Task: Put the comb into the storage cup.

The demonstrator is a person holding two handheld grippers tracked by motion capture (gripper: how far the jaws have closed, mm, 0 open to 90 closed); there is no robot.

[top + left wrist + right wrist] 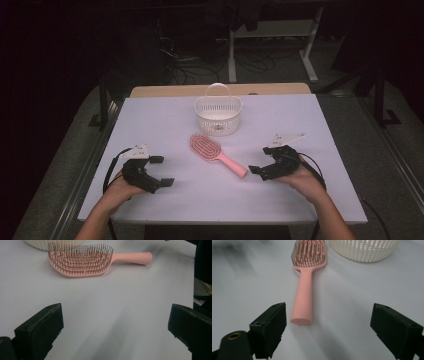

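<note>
Both hands rest low at the table's near edge. The right gripper point(261, 167), jaws spread, faces the pink hairbrush point(218, 155) handle; the left gripper point(161, 171) is spread too. The white basket point(364, 250) is cut off in both gripper views.

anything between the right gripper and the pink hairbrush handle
No, just bare white table. In the right gripper view the right gripper stands open, with the hairbrush handle end just ahead of the jaws, untouched.

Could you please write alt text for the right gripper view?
A pink hairbrush lies bristles up on the white table, its handle end toward the open right gripper, clear of both black jaws. A white slatted basket stands just beyond the brush head.
</note>
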